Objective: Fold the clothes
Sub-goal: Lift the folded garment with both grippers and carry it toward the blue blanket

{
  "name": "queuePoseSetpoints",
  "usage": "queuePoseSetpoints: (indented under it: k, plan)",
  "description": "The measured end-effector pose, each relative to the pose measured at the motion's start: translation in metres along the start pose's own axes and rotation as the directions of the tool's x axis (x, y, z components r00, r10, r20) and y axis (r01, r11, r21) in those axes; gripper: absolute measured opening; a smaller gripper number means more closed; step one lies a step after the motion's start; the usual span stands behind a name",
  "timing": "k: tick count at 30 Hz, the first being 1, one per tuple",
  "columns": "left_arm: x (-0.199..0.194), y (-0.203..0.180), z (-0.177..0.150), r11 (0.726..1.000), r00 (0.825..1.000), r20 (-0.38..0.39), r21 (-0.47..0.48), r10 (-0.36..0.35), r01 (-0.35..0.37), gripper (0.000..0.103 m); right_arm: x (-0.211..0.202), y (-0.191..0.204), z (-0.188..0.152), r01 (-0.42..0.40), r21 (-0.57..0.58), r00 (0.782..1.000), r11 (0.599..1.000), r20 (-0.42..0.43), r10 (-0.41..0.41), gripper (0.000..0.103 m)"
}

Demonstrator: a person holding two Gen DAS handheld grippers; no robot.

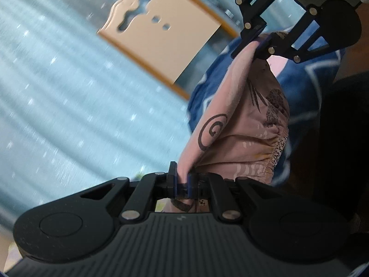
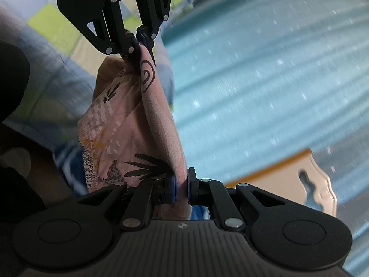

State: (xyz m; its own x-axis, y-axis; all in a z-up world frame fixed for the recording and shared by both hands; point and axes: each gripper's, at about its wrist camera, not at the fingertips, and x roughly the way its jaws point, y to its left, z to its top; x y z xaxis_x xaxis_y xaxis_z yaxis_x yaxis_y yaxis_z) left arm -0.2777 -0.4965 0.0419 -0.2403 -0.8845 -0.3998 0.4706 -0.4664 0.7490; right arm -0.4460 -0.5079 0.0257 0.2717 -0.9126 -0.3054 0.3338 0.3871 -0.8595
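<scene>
A pink printed garment (image 1: 233, 136) is held aloft, stretched between the left gripper (image 1: 182, 182) and the right gripper (image 2: 181, 188), each clamped on an edge. No fold is seen completed; laying down and folding remain, it is judged.

right hand-held gripper (image 2: 181, 188): clamped on pink patterned garment (image 2: 138, 124), near edge
left hand-held gripper (image 2: 136, 38): pinching the garment's far end
curtain (image 2: 265, 80): blue, right

Pink garment (image 1: 233, 136) spans between claws, chair (image 1: 159, 34) beyond
</scene>
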Motion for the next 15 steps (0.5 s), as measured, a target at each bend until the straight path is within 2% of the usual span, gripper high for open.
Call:
queuePoseSetpoints:
  k: [6,15]
  plan:
    - [0.026,-0.014,0.044,0.998,0.995,0.079,0.033,-0.054,0.051,0.008,-0.013,-0.017,-0.04,0.044,0.028,0.995,0.999,-0.09,-0.041,0.007]
    - [0.048,-0.025,0.078,0.993,0.988,0.119,0.072,-0.101,0.092,0.008,-0.017,-0.03,-0.074,0.065,0.053,0.986,0.996,-0.154,-0.056,0.007]
